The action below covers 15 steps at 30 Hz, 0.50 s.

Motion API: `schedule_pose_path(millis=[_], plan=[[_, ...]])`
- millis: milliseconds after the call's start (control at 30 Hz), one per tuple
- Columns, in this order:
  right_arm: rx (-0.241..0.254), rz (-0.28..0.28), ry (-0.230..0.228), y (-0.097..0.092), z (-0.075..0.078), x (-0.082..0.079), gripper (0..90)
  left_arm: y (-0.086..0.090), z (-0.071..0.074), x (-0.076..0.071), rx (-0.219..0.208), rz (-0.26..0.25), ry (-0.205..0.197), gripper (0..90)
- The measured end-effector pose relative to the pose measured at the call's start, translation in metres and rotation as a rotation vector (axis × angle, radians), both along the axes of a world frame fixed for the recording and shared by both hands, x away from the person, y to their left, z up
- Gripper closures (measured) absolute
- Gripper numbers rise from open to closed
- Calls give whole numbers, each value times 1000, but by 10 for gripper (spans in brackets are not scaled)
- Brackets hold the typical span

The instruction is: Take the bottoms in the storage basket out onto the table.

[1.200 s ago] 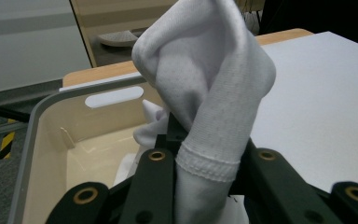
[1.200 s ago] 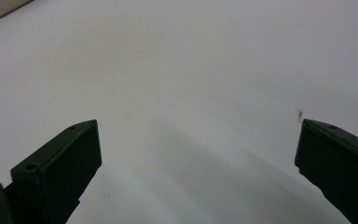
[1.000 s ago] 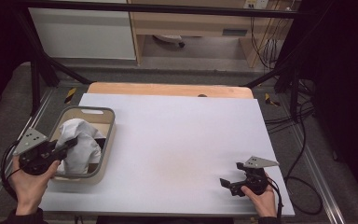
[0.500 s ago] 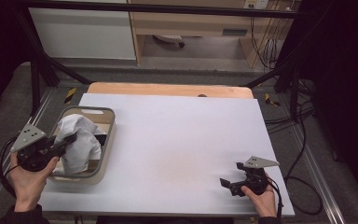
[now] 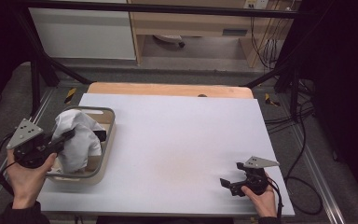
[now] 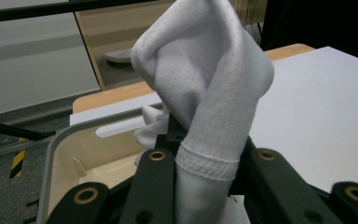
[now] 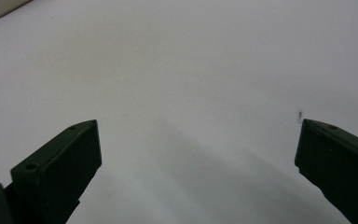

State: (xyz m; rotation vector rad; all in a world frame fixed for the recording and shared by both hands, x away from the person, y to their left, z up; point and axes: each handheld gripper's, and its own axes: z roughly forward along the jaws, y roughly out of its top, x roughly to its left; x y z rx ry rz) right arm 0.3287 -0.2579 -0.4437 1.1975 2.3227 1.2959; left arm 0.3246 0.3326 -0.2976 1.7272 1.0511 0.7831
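Note:
A white knitted sock point(image 5: 77, 140) hangs bunched over the beige basket point(image 5: 108, 133) at the table's left. My left gripper point(image 5: 69, 135) is shut on the sock. In the left gripper view the sock point(image 6: 214, 88) rises between the two black jaws, its ribbed cuff pinched by my left gripper point(image 6: 205, 156) above the basket point(image 6: 56, 147). My right gripper point(image 5: 227, 183) rests low at the table's front right, open with nothing between its fingers. In the right gripper view my right gripper point(image 7: 198, 149) has its jaws wide apart over the bare white table point(image 7: 191, 65).
The white tabletop point(image 5: 182, 140) stretches between the two hands. A wooden strip point(image 5: 168, 89) runs along its far edge. Black frame bars and cables stand around the table, with a cabinet behind.
The left gripper has drawn the sock up and slightly left, so it stands taller and more bunched above the basket. The right hand has stayed put.

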Motion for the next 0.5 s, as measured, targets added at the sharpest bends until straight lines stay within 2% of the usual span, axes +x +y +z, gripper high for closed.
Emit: schedule_pose_path(millis=[500], plan=[[2, -2, 3, 0, 0, 0, 7, -4, 3, 3, -18, 5, -31, 772]])
